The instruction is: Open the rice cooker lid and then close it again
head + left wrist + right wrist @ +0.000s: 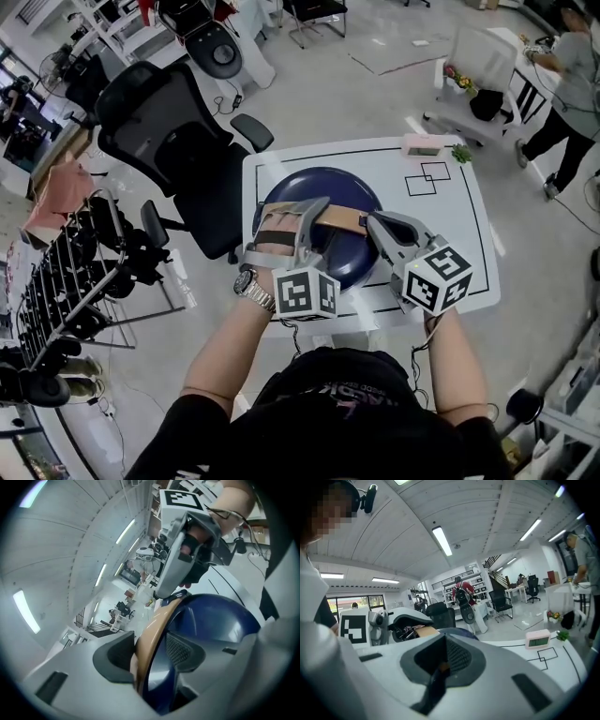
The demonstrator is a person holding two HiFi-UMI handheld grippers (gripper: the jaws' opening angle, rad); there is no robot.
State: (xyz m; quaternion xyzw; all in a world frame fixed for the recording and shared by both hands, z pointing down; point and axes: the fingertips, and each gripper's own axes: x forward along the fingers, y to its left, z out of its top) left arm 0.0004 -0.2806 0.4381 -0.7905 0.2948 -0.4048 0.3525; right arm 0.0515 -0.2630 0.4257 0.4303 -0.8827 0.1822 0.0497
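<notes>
- Rice cooker (323, 192): glossy dark navy-blue lid.
- Carry handle (342, 219): tan strap, dark brown towards its left end.
- Left gripper (300, 217), right gripper (372, 223): light grey shells; dark grey pads with a fine mesh texture.
- Marker cubes (307, 292): white faces printed with black square patterns.
- Table (469, 253): white top, thin black lines, two overlapping black-outlined squares (427, 178).
- Clock (424, 143): pale pink case, grey-green display.
- Sprig (461, 153): green.
- Office chair (169, 141): black.
- Wristwatch (251, 286): silver.
- Shirt (328, 394): black, pink lettering.
</notes>
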